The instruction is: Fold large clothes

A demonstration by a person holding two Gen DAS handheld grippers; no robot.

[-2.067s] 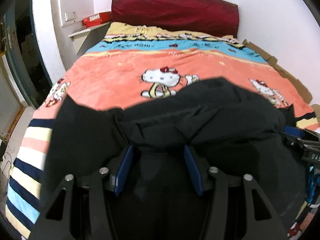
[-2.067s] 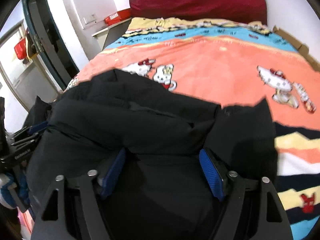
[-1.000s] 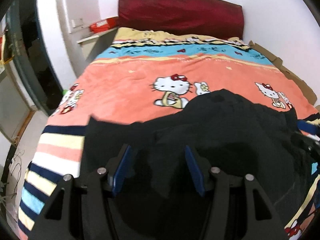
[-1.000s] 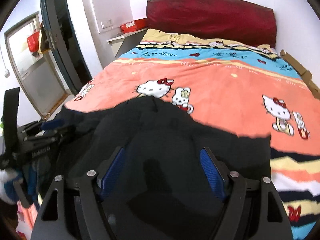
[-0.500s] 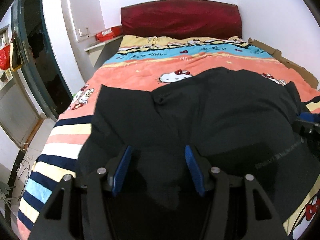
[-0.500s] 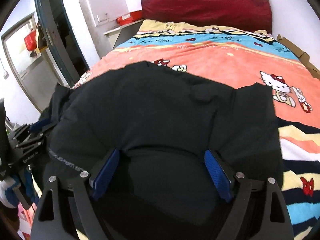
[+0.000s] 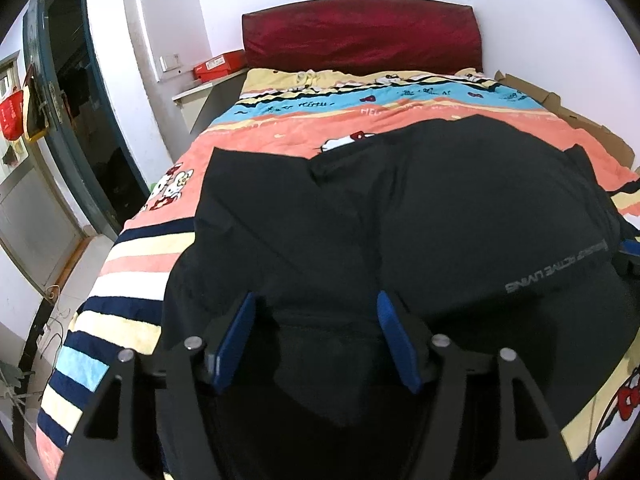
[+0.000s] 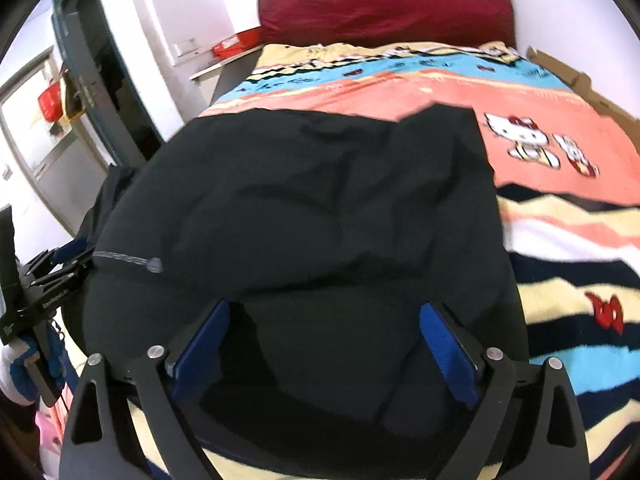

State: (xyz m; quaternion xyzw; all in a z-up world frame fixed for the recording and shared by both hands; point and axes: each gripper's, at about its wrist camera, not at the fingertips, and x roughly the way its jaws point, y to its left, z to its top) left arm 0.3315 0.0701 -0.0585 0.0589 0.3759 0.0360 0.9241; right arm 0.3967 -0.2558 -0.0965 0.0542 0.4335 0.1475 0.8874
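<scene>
Only the left wrist view reads grey lettering (image 7: 554, 269) on the black garment (image 7: 440, 208); only the right shows a cord toggle (image 8: 154, 265). A red box (image 7: 218, 65) sits at 11 o'clock, the headboard (image 7: 360, 32) at 12. The garment lies spread on the blanket (image 7: 132, 280). Left gripper (image 7: 314, 334) and right gripper (image 8: 326, 344) have just been opening; cloth lies between the released jaws.

Black jacket (image 7: 440, 216) lying spread over near half of bed, covering most of blanket (image 7: 280, 132) there. Beyond jacket, blanket running bare up to red headboard (image 7: 360, 32): open passage. Left of jacket, striped blanket edge staying free, doorway (image 7: 80, 120) standing beyond. Right of jacket, cardboard (image 7: 580, 124) lining bed edge against wall, narrowing room there.
</scene>
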